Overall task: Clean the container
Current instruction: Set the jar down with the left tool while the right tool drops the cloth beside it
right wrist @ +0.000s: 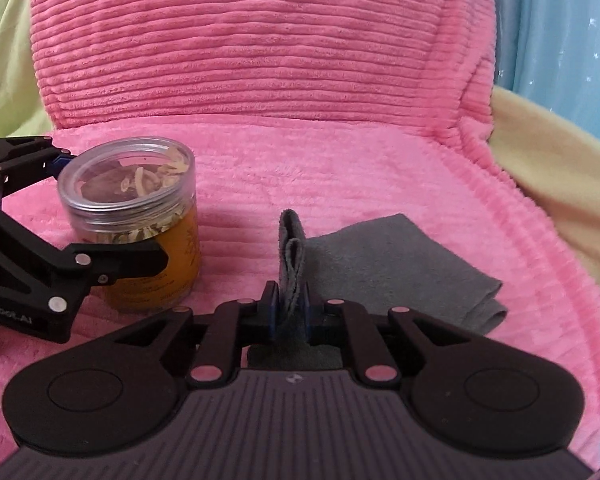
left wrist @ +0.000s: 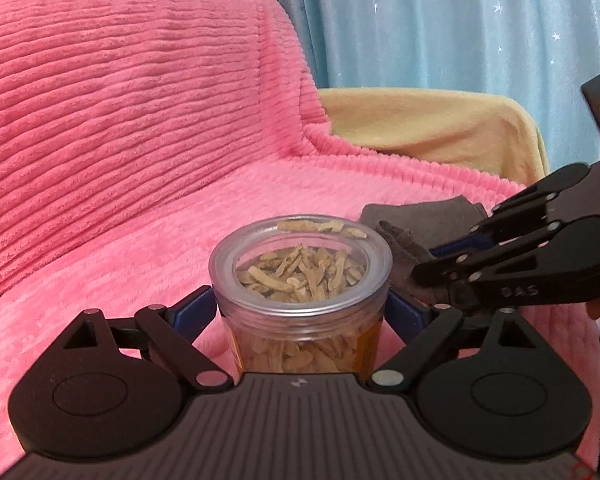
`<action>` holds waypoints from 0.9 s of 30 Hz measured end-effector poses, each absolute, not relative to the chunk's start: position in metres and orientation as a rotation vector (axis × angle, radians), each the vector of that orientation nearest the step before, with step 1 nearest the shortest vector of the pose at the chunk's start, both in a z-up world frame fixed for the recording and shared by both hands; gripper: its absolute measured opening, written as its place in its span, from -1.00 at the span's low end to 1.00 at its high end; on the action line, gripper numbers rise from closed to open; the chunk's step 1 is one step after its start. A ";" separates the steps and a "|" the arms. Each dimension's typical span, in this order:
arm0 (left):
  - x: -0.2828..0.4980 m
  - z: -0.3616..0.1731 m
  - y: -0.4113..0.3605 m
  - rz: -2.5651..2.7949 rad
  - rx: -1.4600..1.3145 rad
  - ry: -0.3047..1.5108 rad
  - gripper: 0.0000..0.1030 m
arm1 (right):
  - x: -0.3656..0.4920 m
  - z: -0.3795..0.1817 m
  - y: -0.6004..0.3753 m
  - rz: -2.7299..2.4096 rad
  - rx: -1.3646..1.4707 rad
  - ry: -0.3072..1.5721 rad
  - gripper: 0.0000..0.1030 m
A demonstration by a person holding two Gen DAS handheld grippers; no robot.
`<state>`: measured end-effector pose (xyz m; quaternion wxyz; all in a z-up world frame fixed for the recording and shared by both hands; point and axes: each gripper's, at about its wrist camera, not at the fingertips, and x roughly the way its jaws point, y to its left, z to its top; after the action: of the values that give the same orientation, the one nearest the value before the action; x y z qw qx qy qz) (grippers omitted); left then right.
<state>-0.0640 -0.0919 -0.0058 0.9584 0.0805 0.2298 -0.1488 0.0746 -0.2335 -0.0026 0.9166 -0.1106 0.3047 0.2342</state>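
both grippers' jaws clamped

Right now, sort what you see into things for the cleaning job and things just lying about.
For the job:
- jar, clamped in the left gripper
- grey cloth, a fold pinched in the right gripper

Lying about:
- pink blanket
- yellow blanket
- blue curtain

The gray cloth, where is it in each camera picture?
Left wrist view: the gray cloth is right of center, behind the jar, pinched by the right gripper.
Right wrist view: the cloth is center to right, one fold standing up in the gripper.
Shared landmark: the clear-lidded jar held by the left gripper.
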 end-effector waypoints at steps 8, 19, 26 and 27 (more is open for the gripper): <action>-0.077 0.007 -0.095 -0.261 0.175 0.494 0.98 | 0.059 0.019 -0.240 0.434 -0.219 0.590 -0.85; -0.097 0.021 -0.089 -0.184 0.138 0.534 0.99 | 0.028 0.026 -0.265 0.407 -0.016 0.656 -0.85; -0.104 0.019 -0.086 -0.168 0.114 0.585 0.99 | 0.008 0.026 -0.268 0.406 0.036 0.675 -0.85; -0.105 0.019 -0.087 -0.164 0.117 0.590 0.99 | 0.007 0.024 -0.267 0.406 0.035 0.681 -0.85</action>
<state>-0.1048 -0.0870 0.0186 0.9518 0.0574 0.2903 -0.0807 0.0072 -0.2675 0.0243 0.9223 0.0170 0.3319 0.1975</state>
